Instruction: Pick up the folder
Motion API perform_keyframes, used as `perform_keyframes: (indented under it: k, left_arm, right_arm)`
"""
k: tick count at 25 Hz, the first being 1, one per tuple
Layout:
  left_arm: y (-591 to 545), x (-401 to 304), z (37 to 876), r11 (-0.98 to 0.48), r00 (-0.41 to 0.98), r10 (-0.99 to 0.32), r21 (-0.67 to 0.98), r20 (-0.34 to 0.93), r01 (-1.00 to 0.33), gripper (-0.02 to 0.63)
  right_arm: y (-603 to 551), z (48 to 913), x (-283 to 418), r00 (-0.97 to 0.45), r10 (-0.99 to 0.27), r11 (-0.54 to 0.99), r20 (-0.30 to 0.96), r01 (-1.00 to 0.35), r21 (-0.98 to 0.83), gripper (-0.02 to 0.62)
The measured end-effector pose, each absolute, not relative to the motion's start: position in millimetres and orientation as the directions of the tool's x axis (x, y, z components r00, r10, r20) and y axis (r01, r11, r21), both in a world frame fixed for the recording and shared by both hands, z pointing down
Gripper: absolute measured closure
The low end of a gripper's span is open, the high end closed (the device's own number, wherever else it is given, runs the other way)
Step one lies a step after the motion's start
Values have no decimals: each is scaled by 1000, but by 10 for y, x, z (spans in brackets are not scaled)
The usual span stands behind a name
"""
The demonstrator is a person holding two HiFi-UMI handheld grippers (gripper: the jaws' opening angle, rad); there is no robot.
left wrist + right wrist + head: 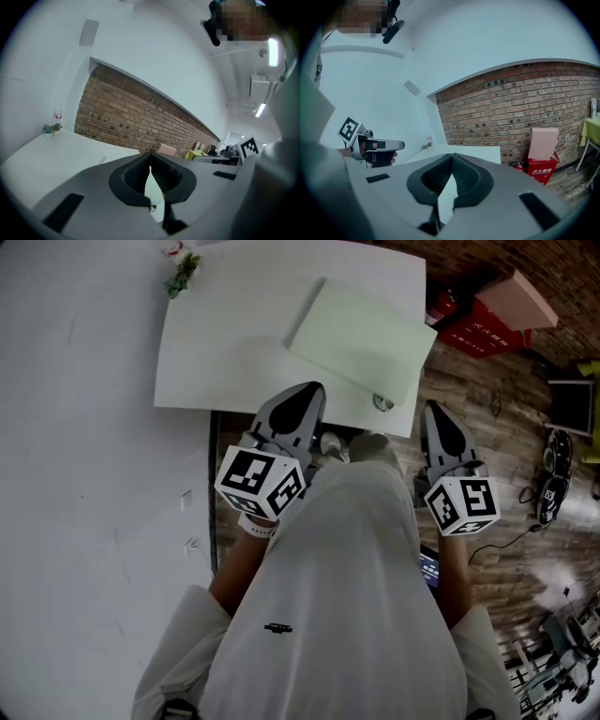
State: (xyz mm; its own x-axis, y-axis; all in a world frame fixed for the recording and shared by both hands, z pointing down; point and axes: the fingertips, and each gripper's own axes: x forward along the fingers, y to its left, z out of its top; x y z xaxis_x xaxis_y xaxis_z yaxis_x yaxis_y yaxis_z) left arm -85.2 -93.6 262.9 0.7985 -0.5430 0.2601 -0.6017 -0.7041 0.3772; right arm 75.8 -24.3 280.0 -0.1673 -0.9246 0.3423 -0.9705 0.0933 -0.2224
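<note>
Left gripper (310, 392) and right gripper (436, 414), jaws together, face table (234, 343) bearing folder (361, 338) and plant (181, 273).

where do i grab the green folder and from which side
Its right corner, which seems to poke just past the table edge. The folder lies flat, so a jaw slides under only there; come from the right with the right gripper.

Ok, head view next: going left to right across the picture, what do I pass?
Plant → left gripper → folder → right gripper → pink box.
</note>
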Motion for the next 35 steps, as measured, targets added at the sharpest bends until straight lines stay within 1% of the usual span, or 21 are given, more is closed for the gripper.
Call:
perform_keyframes:
  k: [10, 11, 13, 14, 18, 19, 20, 21, 28, 30, 35]
  left_arm:
    - [-1217, -690, 2905, -707, 794, -508, 365, 334, -606, 580]
    - [-1231, -678, 2956, -707, 795, -496, 368, 350, -603, 580]
    - [-1257, -643, 3041, -715, 800, -472, 370, 372, -593, 578]
    - [-1275, -627, 3073, -721, 802, -464, 365, 377, -589, 578]
    - [-1377, -601, 3184, -721, 795, -456, 359, 399, -593, 576]
    - [-1411, -597, 3216, -718, 792, -455, 358, 408, -597, 561]
    - [-1449, -587, 3251, -716, 789, -453, 357, 415, -599, 502]
    - [-1485, -576, 3285, -717, 787, -450, 355, 422, -600, 469]
    - [-1776, -483, 3503, -727, 771, -446, 318, 455, -608, 407]
    - [-1869, -452, 3554, -727, 766, -446, 311, 463, -612, 398]
    - [-2101, -359, 3733, -724, 749, -438, 298, 497, -622, 340]
  right_arm:
    - [-409, 3021, 998, -114, -922, 31, 370, -975, -222, 580]
    - [-431, 3060, 998, -117, -919, 33, 375, -974, -222, 557]
    - [-471, 3146, 1002, -118, -913, 29, 389, -973, -227, 477]
    - [-489, 3191, 1011, -115, -911, 22, 397, -973, -231, 454]
    - [-550, 3358, 1075, -100, -897, -8, 430, -970, -243, 401]
    - [-569, 3392, 1095, -98, -894, -14, 437, -969, -245, 388]
    - [-591, 3426, 1117, -95, -892, -19, 442, -969, -248, 375]
    - [-614, 3462, 1139, -93, -889, -25, 448, -968, -250, 362]
    - [-829, 3722, 1328, -82, -870, -58, 486, -963, -265, 293]
    - [-896, 3799, 1379, -85, -865, -65, 494, -958, -278, 274]
    - [-1085, 4017, 1510, -94, -850, -78, 518, -950, -301, 226]
